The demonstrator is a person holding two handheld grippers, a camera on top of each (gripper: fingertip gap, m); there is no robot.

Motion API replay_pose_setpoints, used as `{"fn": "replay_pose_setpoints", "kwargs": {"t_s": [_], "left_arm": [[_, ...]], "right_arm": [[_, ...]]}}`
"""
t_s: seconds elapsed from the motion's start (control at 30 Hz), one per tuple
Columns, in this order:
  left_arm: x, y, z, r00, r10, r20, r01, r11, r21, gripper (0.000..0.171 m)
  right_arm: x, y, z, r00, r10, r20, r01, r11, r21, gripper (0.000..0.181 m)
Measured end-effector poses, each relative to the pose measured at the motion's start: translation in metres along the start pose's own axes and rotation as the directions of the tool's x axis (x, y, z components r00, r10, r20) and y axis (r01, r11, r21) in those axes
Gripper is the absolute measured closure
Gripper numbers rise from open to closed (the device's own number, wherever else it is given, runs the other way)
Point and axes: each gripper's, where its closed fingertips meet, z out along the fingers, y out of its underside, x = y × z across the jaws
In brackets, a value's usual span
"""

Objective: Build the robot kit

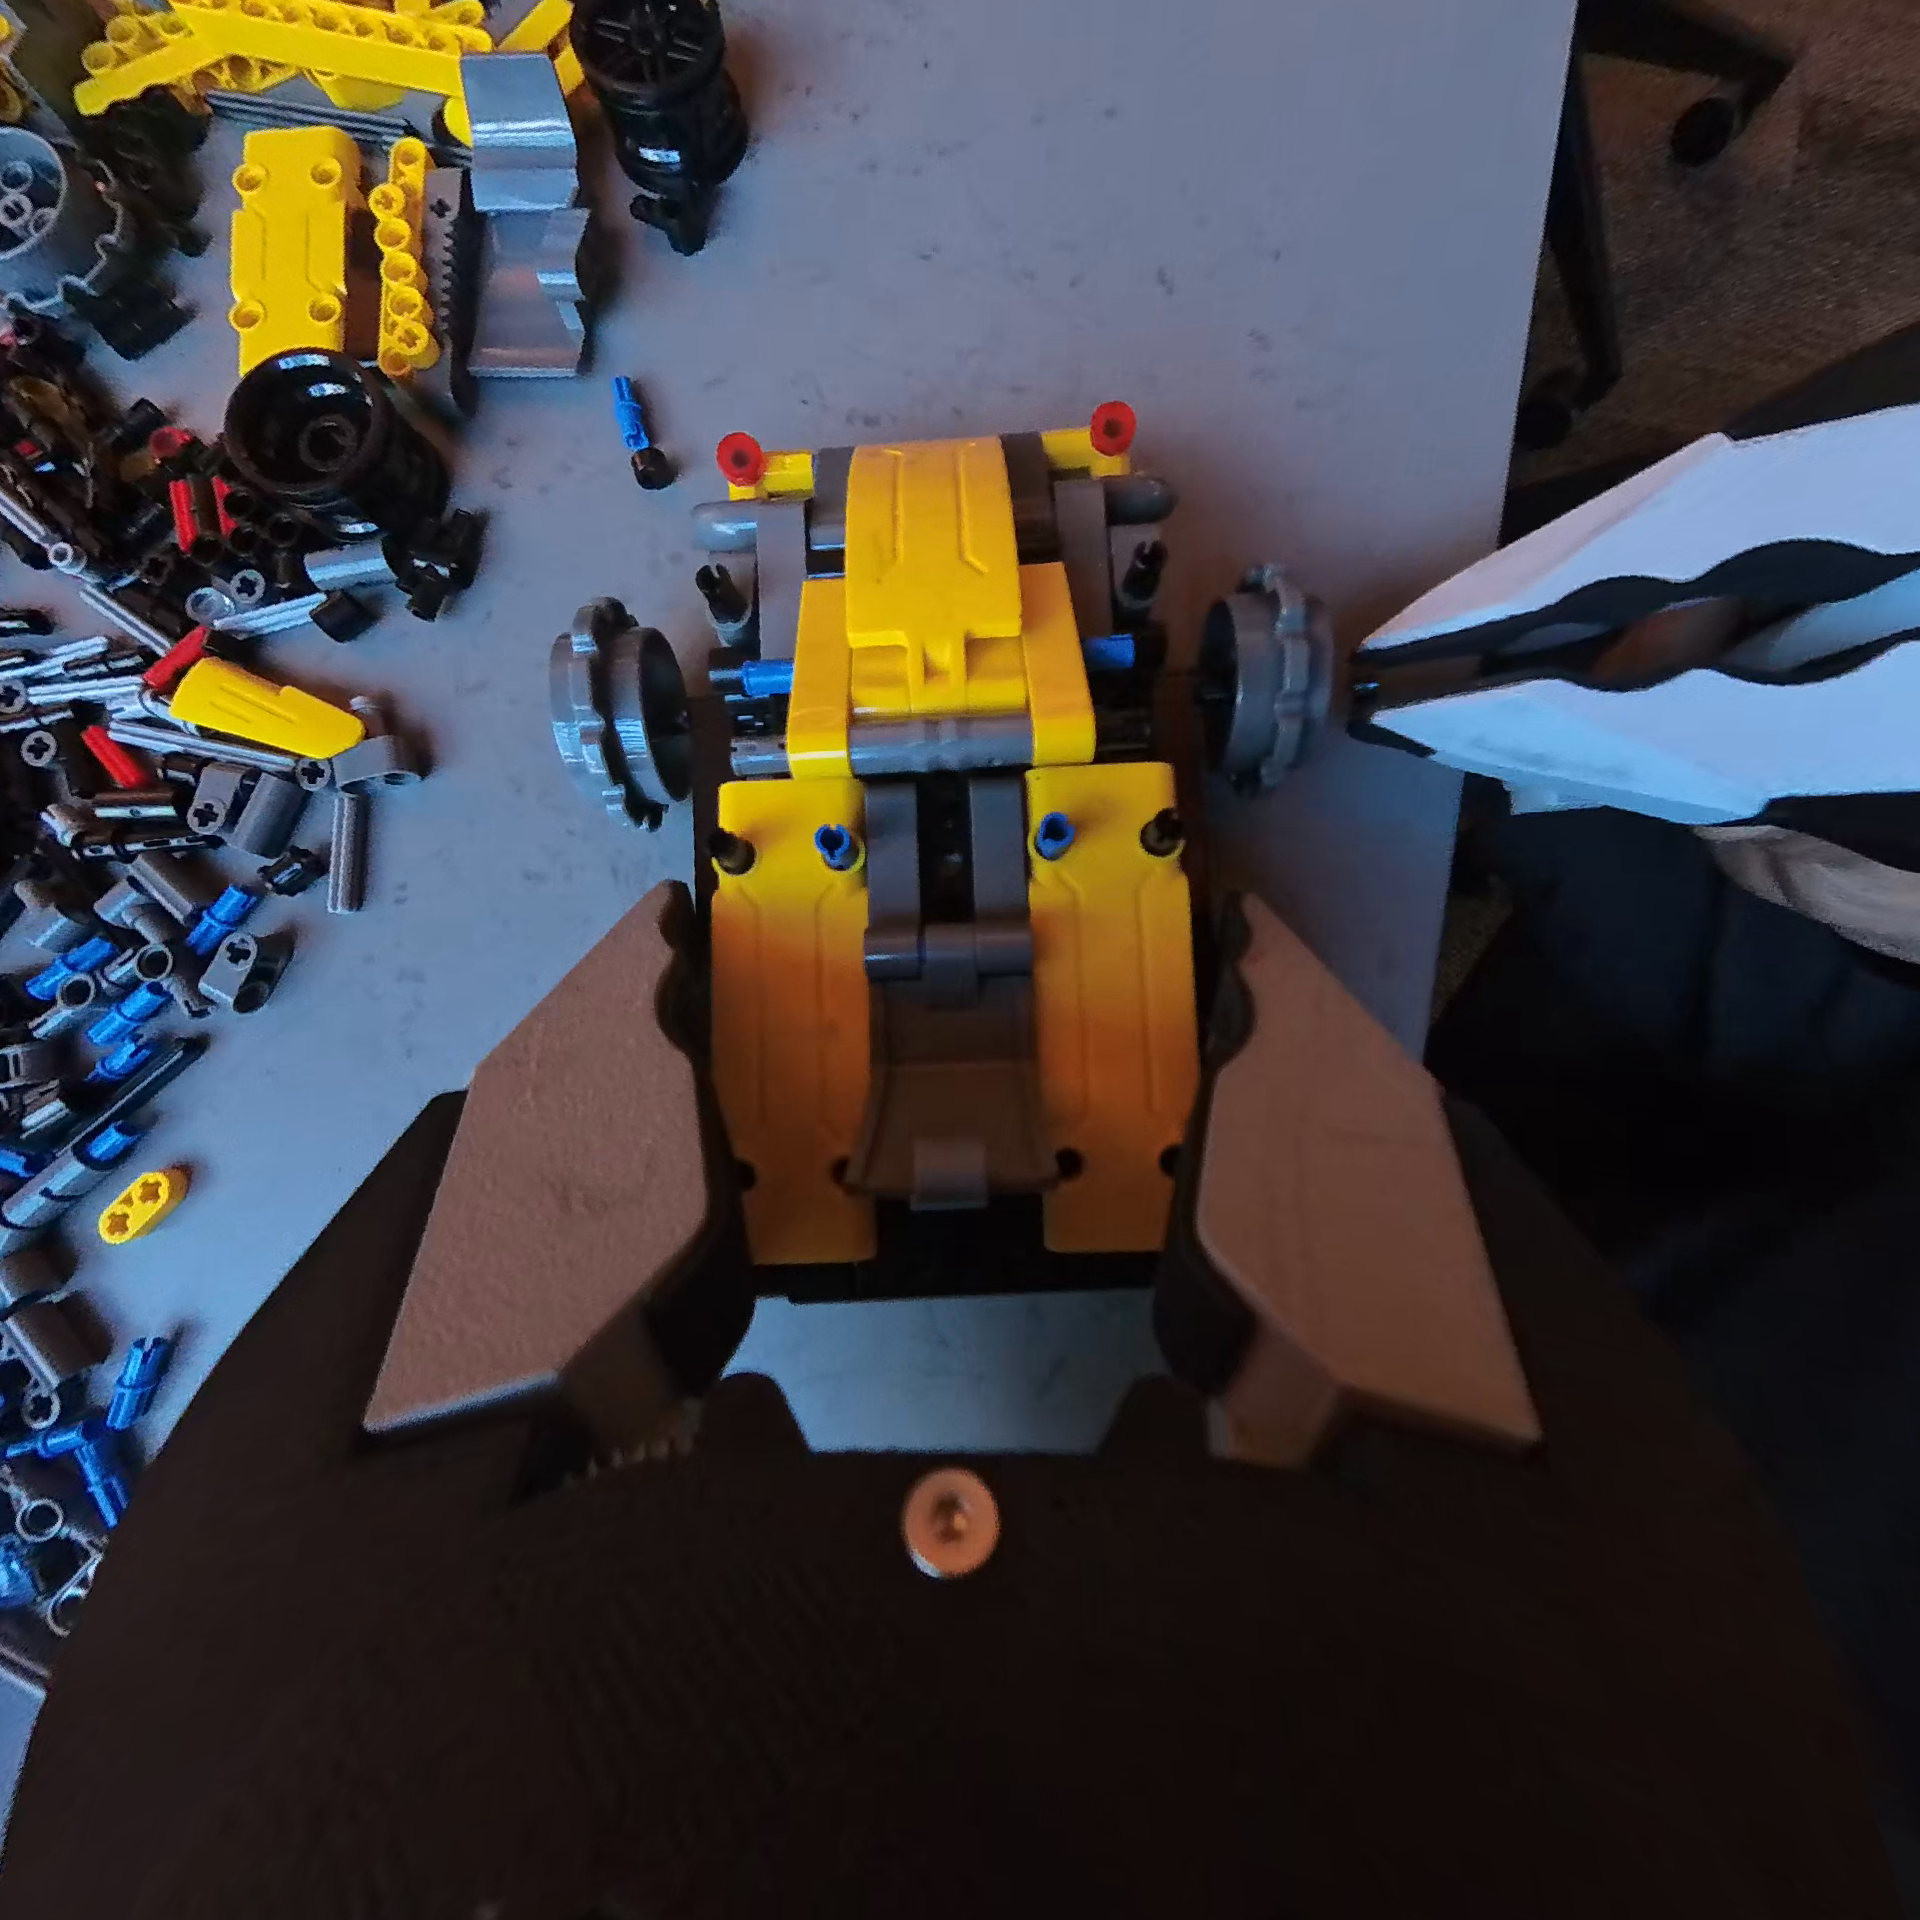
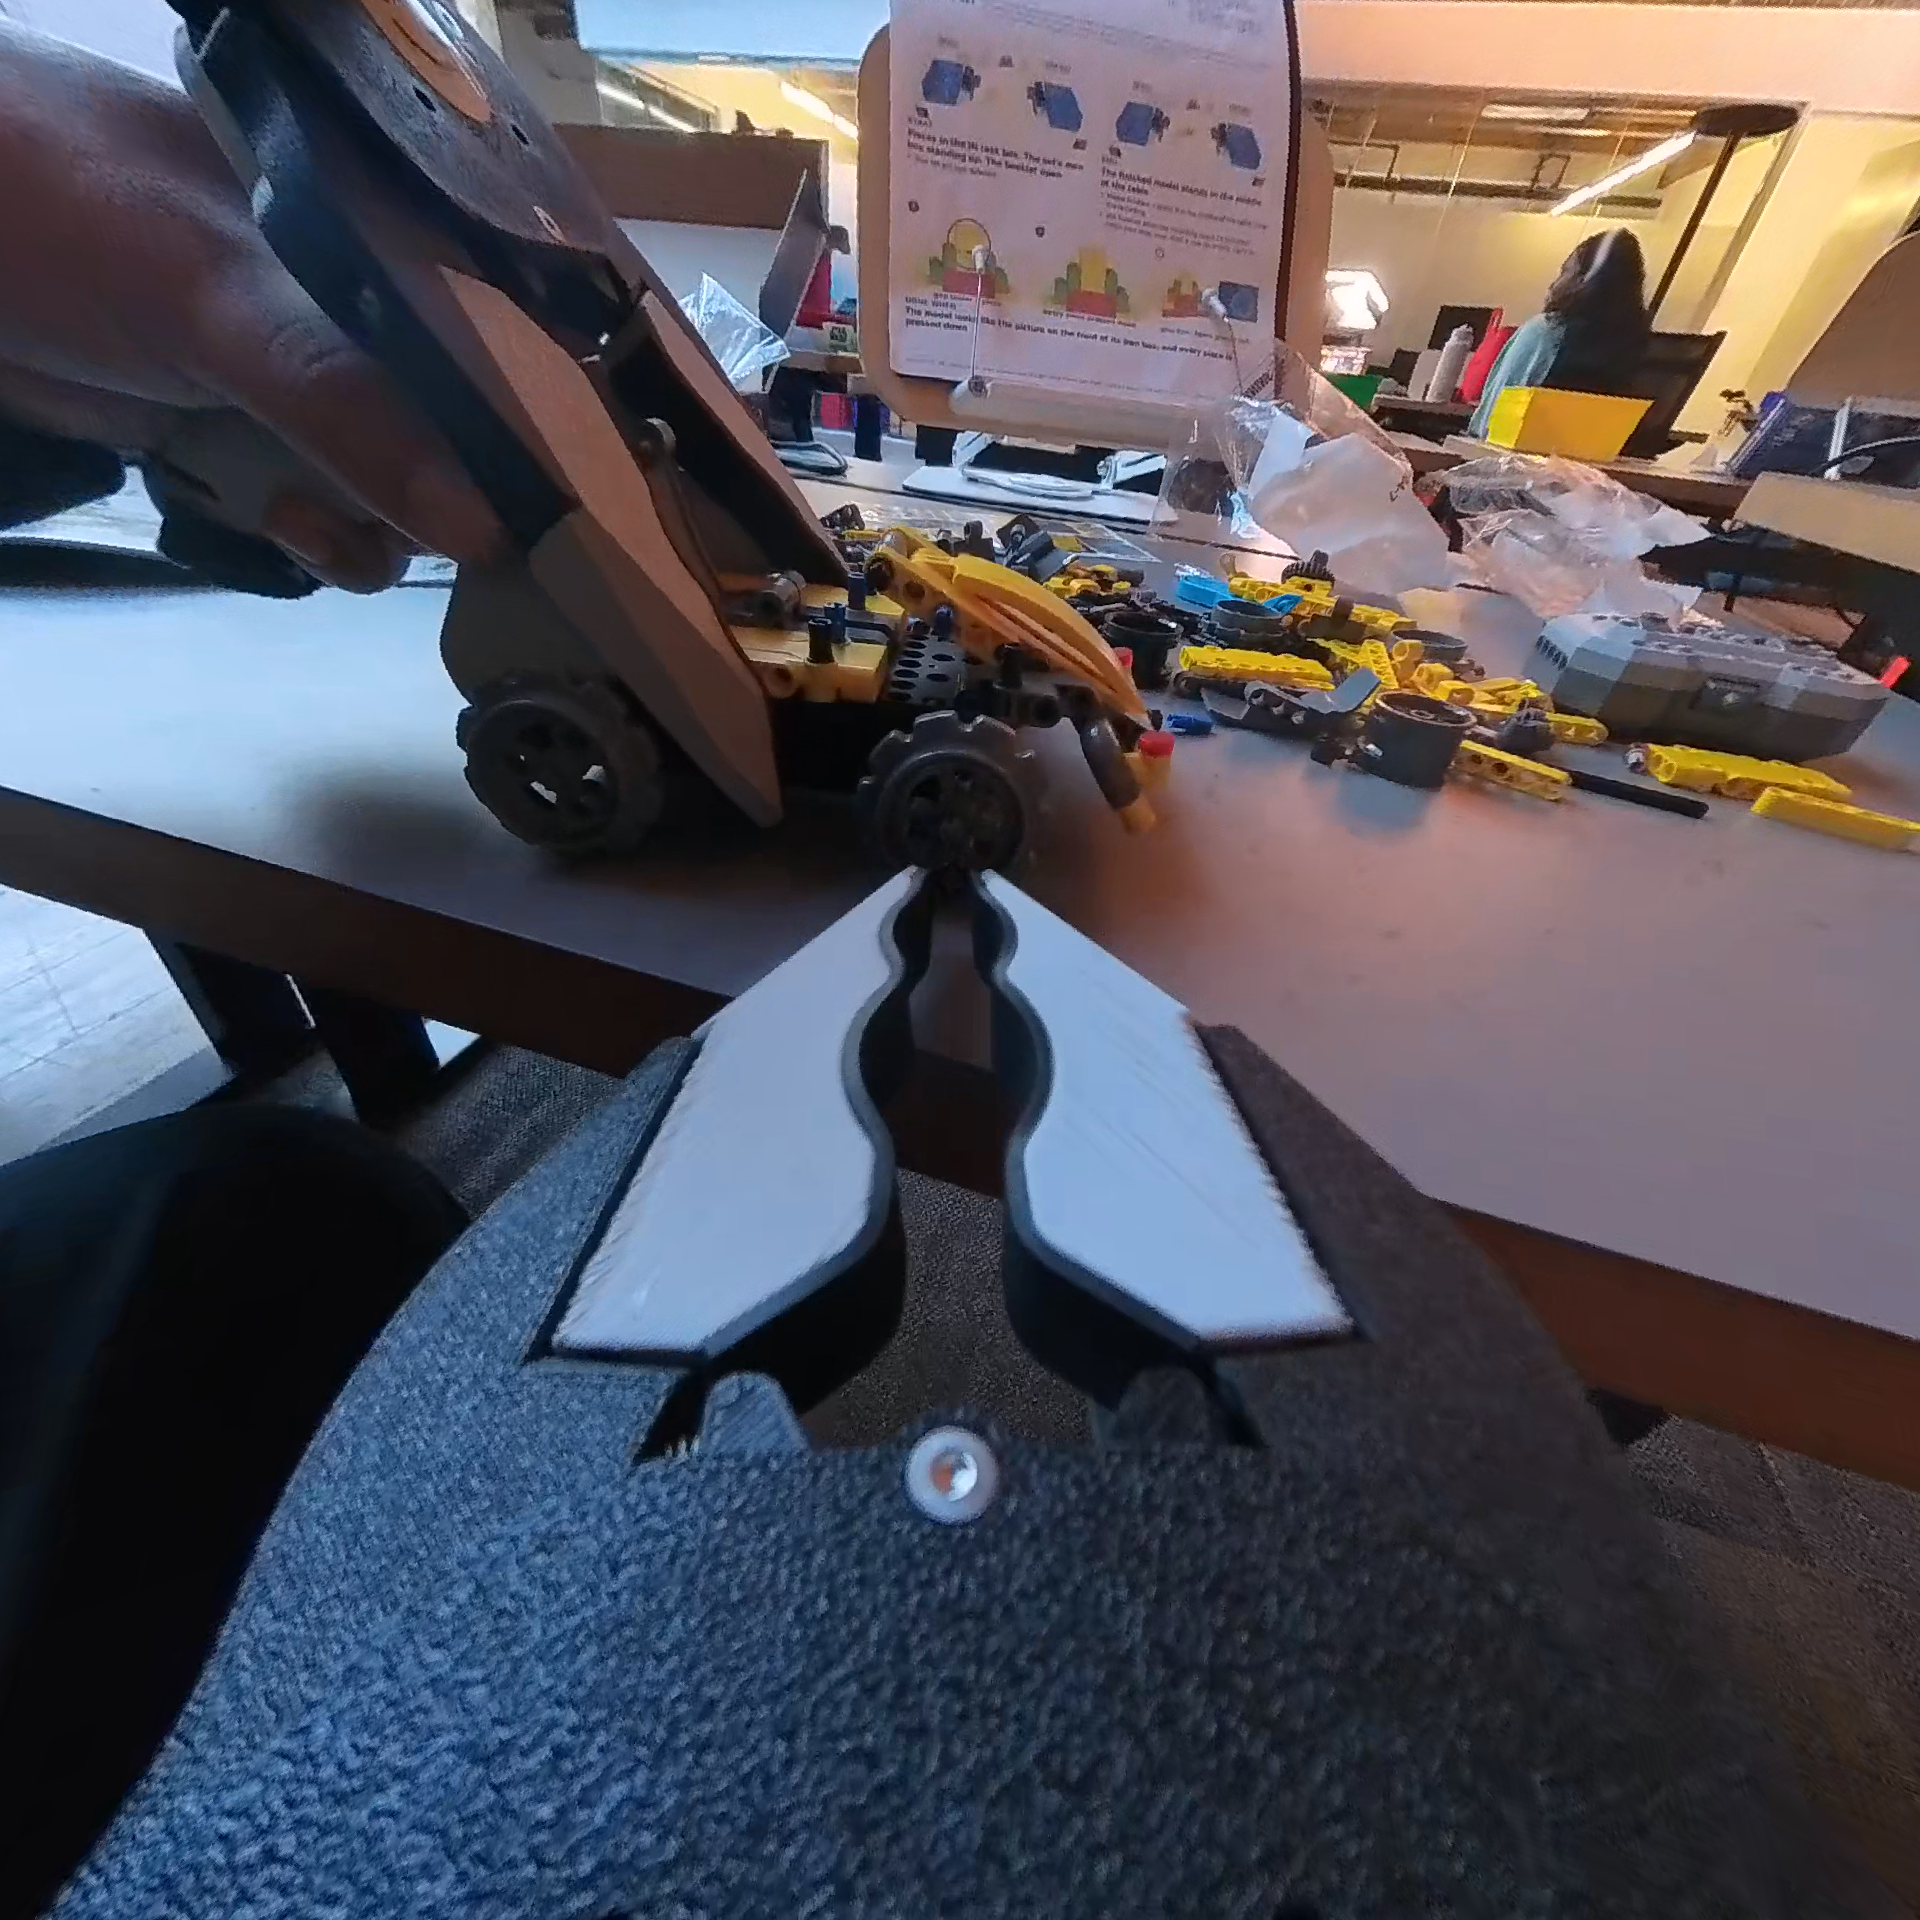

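A yellow, grey and black brick-built car (image 1: 940,665) stands on the grey table (image 1: 1091,260) near its right edge. My left gripper (image 1: 956,899), with brown fingers (image 1: 582,1122), is shut on the car's rear body from both sides. It also shows in the right wrist view (image 2: 790,675), held by a hand (image 2: 156,260). My right gripper (image 2: 948,878), with white fingers (image 2: 1122,1122), comes in from beyond the table edge. Its tips are closed on a small black pin (image 1: 1363,688) at the hub of the car's right front wheel (image 2: 951,805). The rear wheel (image 2: 566,758) rests on the table.
Several loose yellow, black, grey and blue pieces (image 1: 156,831) lie left of the car, with spare black tyres (image 1: 312,436). A grey box (image 2: 1704,675), plastic bags (image 2: 1351,488) and a printed sheet on a stand (image 2: 1081,187) sit beyond. The table edge (image 2: 1455,1278) is close; a person (image 2: 1590,322) sits far off.
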Motion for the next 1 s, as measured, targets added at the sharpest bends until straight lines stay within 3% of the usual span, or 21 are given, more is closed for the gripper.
{"fn": "replay_pose_setpoints", "kwargs": {"t_s": [0.73, 1.0], "left_arm": [[0.0001, 0.0005, -0.0007, 1.0, -0.007, 0.006, 0.007, 1.0, 0.004, 0.076], [-0.0002, 0.0007, -0.0008, 1.0, -0.012, 0.01, 0.012, 1.0, 0.004, 0.076]], "right_arm": [[-0.0016, -0.0092, 0.006, 0.999, 0.03, 0.012, -0.031, 0.999, 0.038, 0.175], [0.0015, -0.0056, 0.0078, 0.998, 0.059, -0.02, -0.06, 0.997, -0.043, 0.175]]}}
